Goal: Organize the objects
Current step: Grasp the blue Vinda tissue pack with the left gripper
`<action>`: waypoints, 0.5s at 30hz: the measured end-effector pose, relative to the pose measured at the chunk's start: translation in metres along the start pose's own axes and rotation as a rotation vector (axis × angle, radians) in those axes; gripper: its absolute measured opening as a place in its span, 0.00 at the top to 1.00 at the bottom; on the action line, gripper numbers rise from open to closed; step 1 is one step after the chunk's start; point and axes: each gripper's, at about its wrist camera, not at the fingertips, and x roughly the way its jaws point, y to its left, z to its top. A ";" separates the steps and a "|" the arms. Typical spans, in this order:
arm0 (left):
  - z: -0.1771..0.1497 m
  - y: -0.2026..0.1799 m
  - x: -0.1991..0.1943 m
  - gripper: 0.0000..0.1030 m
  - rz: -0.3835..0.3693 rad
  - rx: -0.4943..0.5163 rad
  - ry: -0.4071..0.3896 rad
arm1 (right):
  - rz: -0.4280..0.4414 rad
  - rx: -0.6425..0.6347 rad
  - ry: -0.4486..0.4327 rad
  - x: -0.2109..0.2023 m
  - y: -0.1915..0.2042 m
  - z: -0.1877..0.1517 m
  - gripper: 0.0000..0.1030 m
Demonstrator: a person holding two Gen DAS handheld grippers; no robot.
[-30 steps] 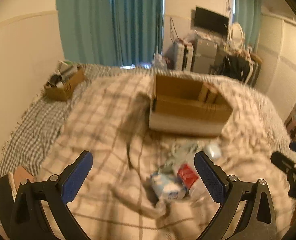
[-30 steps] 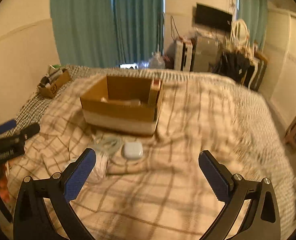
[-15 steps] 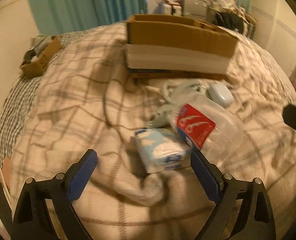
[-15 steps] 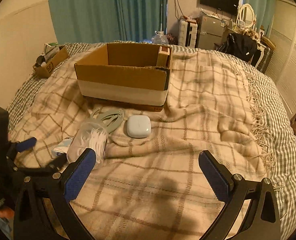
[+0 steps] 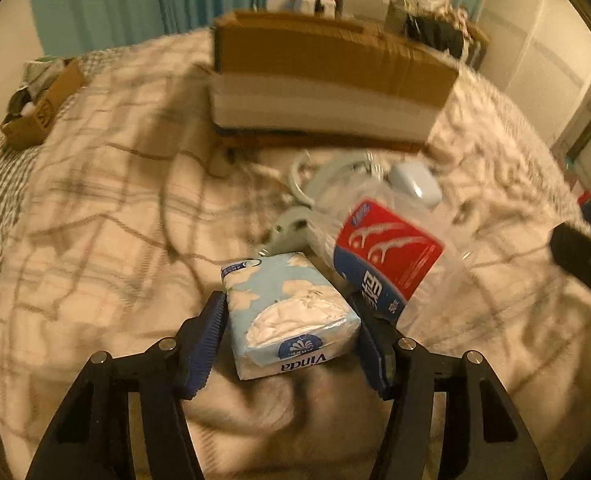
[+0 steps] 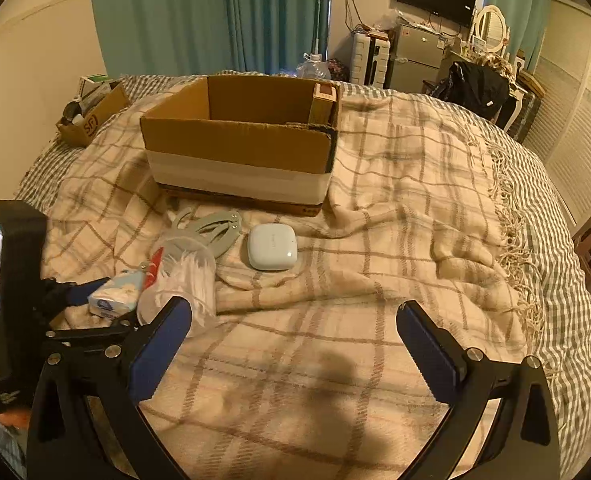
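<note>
A light blue Vinda tissue pack (image 5: 291, 312) lies on the plaid blanket; it also shows in the right wrist view (image 6: 115, 294). My left gripper (image 5: 291, 342) has its blue pads on both sides of the pack, pressing its sides. Beside it lies a clear floss-pick tub with a red and blue label (image 5: 383, 252), a grey-green plastic hanger (image 6: 211, 232) and a white case (image 6: 272, 246). A large open cardboard box (image 6: 239, 144) stands behind them. My right gripper (image 6: 295, 344) is open and empty above the blanket, to the right of the pile.
A small cardboard box of clutter (image 6: 91, 120) sits at the bed's far left corner. A wooden block (image 6: 322, 108) stands inside the large box's right end. The blanket's fringe (image 6: 511, 220) and the bed's right edge lie to the right. Furniture stands behind the bed.
My left gripper has dropped down to the pile and narrowed its jaws around the tissue pack. My right gripper has stayed open, nearly still over the last half second.
</note>
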 end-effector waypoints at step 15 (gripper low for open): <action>0.003 0.074 -0.038 0.41 0.087 -0.092 -0.071 | 0.091 -0.125 0.160 0.060 0.080 0.018 0.02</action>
